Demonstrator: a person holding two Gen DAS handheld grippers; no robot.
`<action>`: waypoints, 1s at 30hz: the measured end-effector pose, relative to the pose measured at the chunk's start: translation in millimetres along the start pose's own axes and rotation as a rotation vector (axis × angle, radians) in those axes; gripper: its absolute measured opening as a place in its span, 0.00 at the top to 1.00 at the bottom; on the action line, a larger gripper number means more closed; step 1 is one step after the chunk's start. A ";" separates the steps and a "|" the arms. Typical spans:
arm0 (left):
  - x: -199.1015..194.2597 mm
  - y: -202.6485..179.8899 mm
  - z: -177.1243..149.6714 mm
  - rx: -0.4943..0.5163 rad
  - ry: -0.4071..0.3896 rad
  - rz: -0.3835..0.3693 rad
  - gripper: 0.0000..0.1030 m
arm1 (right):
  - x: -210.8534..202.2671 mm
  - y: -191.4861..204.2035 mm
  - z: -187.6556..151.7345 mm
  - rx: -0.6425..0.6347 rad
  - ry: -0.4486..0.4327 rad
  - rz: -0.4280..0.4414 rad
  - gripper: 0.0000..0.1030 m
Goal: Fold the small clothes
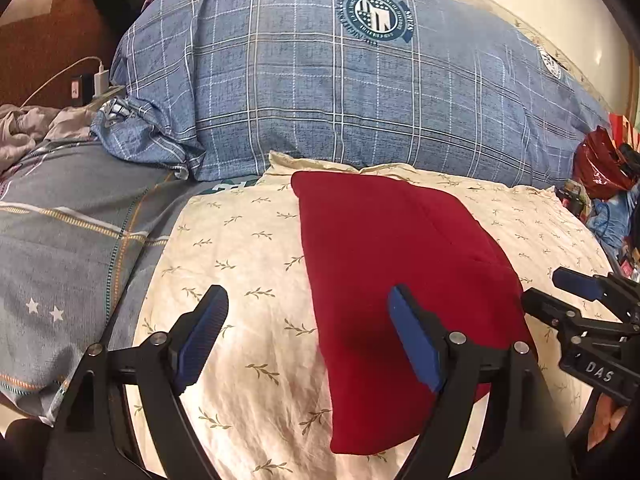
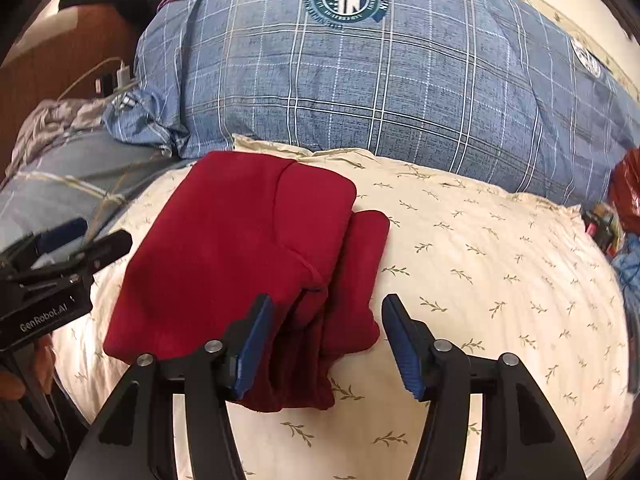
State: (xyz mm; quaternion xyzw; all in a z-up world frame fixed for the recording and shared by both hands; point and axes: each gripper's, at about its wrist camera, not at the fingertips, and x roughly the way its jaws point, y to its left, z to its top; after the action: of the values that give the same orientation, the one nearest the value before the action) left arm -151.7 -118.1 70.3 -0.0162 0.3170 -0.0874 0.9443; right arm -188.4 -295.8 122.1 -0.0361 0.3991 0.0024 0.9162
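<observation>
A dark red garment (image 1: pixel 392 264) lies folded into a thick rectangle on a cream leaf-print pillow (image 1: pixel 248 248). In the left wrist view my left gripper (image 1: pixel 307 292) stands open over the garment's left edge, with one finger above the pillow and the other above the red cloth. In the right wrist view the red garment (image 2: pixel 240 248) shows stacked layers at its right side. My right gripper (image 2: pixel 327 300) is open and straddles that layered near corner without its pads pressing on it. Each gripper shows in the other's view: the right gripper (image 1: pixel 544 286) and the left gripper (image 2: pixel 102 232).
A big blue plaid duvet (image 1: pixel 340 100) rises behind the pillow. A grey-blue striped sheet (image 1: pixel 72 232) lies to the left. A charger and cable (image 1: pixel 100 80) sit at the back left by a brown headboard. A red plastic bag (image 1: pixel 600 164) and clutter crowd the right edge.
</observation>
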 end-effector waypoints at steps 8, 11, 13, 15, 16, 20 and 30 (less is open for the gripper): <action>6.8 -0.9 -1.2 0.014 0.039 0.007 0.20 | -0.4 -4.3 2.6 0.064 0.000 0.065 0.38; 6.2 -2.4 -1.3 0.017 0.041 0.006 0.20 | 0.7 -0.3 2.6 0.052 0.003 0.066 0.37; 6.1 -2.4 -1.3 0.018 0.041 0.006 0.20 | 1.2 0.5 3.0 0.053 0.001 0.068 0.36; 6.3 -2.0 -1.4 0.019 0.041 0.005 0.20 | 1.2 0.7 4.0 0.060 0.000 0.068 0.34; 6.3 -1.9 -1.4 0.019 0.040 0.006 0.20 | 0.6 1.0 4.1 0.064 -0.002 0.067 0.34; 4.5 -3.7 -1.0 0.015 0.038 0.008 0.20 | -0.5 1.2 5.3 0.080 -0.011 0.063 0.30; 6.8 -5.3 -2.6 0.012 0.046 0.009 0.20 | 4.6 3.0 5.1 0.080 0.002 0.063 0.27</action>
State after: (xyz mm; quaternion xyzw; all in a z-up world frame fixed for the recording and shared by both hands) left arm -148.7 -124.5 64.6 -0.0073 0.3381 -0.0854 0.9372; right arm -181.7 -292.6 122.0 0.0129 0.4009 0.0153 0.9159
